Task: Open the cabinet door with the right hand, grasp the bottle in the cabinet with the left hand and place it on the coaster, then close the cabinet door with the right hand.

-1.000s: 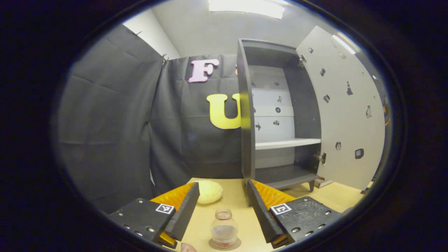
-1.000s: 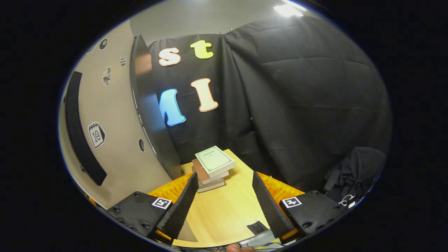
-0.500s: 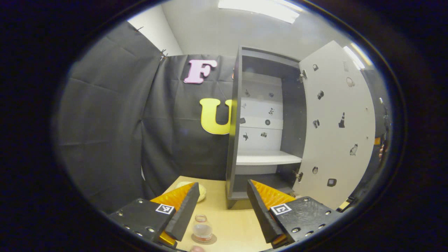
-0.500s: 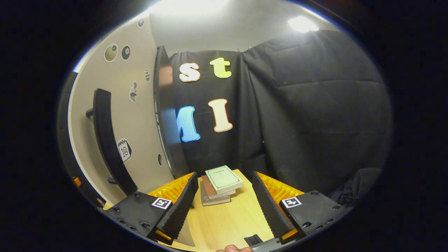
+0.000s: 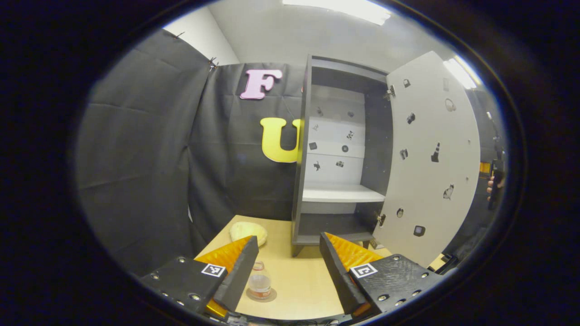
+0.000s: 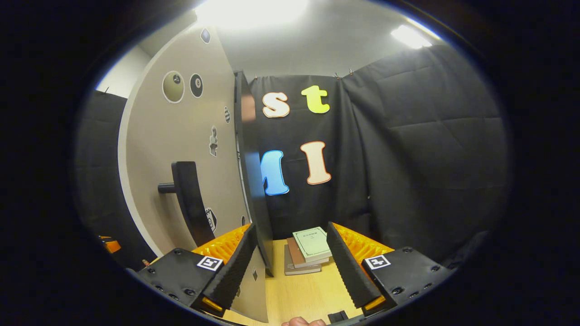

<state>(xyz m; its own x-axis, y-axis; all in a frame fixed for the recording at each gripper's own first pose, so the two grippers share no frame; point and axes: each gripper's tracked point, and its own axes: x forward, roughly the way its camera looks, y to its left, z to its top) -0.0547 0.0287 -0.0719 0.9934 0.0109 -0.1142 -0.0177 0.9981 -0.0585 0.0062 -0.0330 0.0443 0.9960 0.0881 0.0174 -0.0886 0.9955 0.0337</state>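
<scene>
Closing the cabinet door (image 5: pixel 430 154) comes next: bottle (image 5: pixel 260 285) sits on the coaster (image 5: pixel 262 297), in front of the cabinet (image 5: pixel 337 149). We keep left gripper (image 5: pixel 285 271) released, right gripper (image 6: pixel 290 262) released, and should push the door's handle (image 6: pixel 190 203) squarely, slowly.

Stood on coaster (image 5: pixel 261 297) on bench (image 5: pixel 299 290): bottle (image 5: pixel 259 282), before cabinet (image 5: pixel 337 149); door (image 5: pixel 430 158) swung right; books (image 6: pixel 306 251) stacked beyond.
</scene>
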